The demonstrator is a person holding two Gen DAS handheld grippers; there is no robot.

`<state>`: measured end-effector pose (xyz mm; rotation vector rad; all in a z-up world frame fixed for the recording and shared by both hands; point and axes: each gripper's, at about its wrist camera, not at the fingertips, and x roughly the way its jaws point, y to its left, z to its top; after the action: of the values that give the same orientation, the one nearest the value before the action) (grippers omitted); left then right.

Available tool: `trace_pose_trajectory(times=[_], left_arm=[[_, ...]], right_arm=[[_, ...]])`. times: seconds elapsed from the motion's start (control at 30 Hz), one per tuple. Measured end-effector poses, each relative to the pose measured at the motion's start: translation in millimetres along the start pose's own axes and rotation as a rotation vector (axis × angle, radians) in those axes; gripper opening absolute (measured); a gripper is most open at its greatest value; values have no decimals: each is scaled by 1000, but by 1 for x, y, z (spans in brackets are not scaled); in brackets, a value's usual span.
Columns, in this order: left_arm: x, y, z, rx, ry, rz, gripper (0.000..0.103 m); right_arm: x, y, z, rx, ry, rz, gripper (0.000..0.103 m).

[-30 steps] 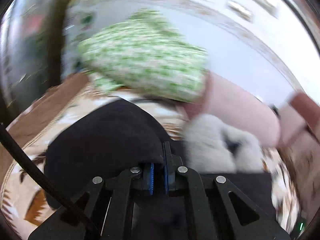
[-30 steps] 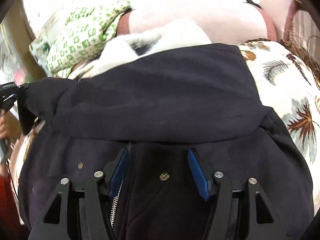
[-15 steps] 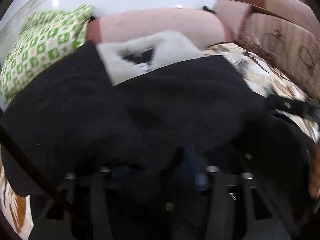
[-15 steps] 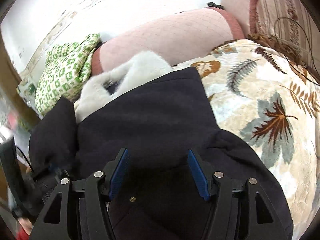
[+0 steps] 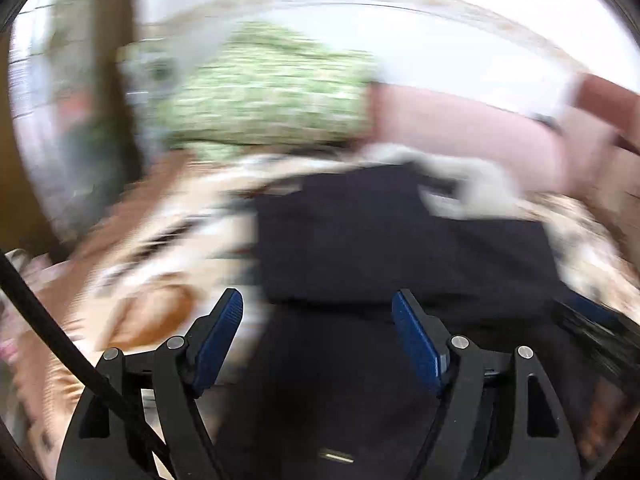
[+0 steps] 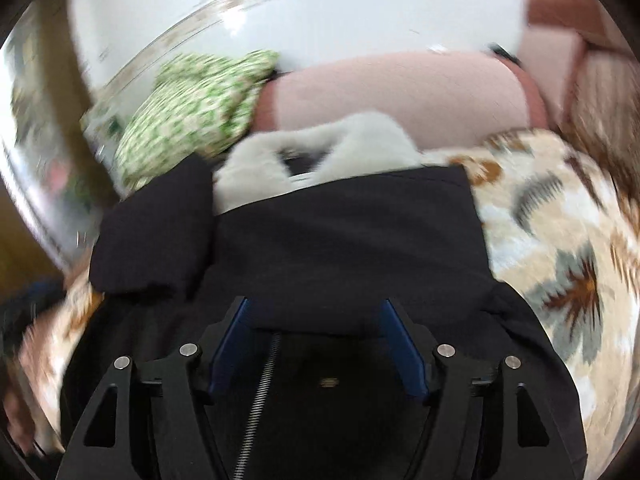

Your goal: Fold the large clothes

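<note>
The dark navy padded coat, clamped a second ago by the left gripper, has been released; both pairs of blue-padded jaws are now seen spread apart, empty. The coat, white fur collar uppermost, is laid folded on the leaf-patterned blanket, just ahead of the right gripper.

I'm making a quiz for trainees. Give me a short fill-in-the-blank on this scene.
1. The dark coat has a collar of pale ____.
2. The right tool has its jaws ____.
3. The pillow beside the pink cushion is white and ____.
4. The coat lies on a blanket printed with ____.

Missing: fur; open; green; leaves
</note>
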<state>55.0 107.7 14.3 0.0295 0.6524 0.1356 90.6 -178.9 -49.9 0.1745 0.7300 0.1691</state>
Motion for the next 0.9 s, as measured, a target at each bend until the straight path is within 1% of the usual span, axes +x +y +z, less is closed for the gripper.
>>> trace_pose_trajectory(times=[0.03,0.1,0.13,0.17,0.2,0.23,0.3,0.37,0.4,0.5,0.53,0.57,0.6,0.63,0.67,0.7,0.73,0.77,0.83,0.9], left_arm=[[6,11,-1,-12,-9,75,76],[21,35,-5,-45,-33,188,76],[29,45,-4,-61,-25,221,76],[39,56,-2,-84,3,251,76],[44,65,1,-108,25,261,76],[48,76,4,-146,41,261,76],[53,93,10,-217,56,262,76],[55,110,13,-285,63,262,76],[55,117,13,-311,64,267,76],[56,129,11,-366,73,287,76],[58,133,10,-380,75,296,76],[58,136,9,-391,74,300,76],[58,138,8,-398,75,302,76],[58,140,8,-403,80,299,76],[59,140,8,-406,86,293,76],[59,140,7,-407,88,289,76],[59,140,7,-408,90,286,76],[59,139,6,-408,90,285,76],[59,136,6,-403,89,279,76],[58,130,6,-392,86,261,76]], right_arm=[[2,15,1,-35,7,22,73],[8,47,3,-121,20,57,75],[13,67,5,-180,23,62,77],[18,87,7,-240,21,57,79],[22,102,7,-284,15,49,79],[29,124,9,-352,5,34,79],[43,156,11,-436,1,21,80],[60,191,12,-519,-1,12,80],[65,202,12,-547,-4,9,80],[92,243,7,-662,4,-26,81],[102,253,4,-701,6,-59,81],[115,263,1,-752,-8,-124,81],[121,266,1,-777,-18,-154,81],[128,270,0,-804,-27,-186,75],[129,270,3,-807,-22,-186,54],[126,269,8,-789,-11,-163,45],[121,264,17,-752,-9,-148,29],[113,258,27,-702,-11,-129,20],[91,238,50,-577,-28,-81,18],[67,209,71,-449,-65,-62,18]])
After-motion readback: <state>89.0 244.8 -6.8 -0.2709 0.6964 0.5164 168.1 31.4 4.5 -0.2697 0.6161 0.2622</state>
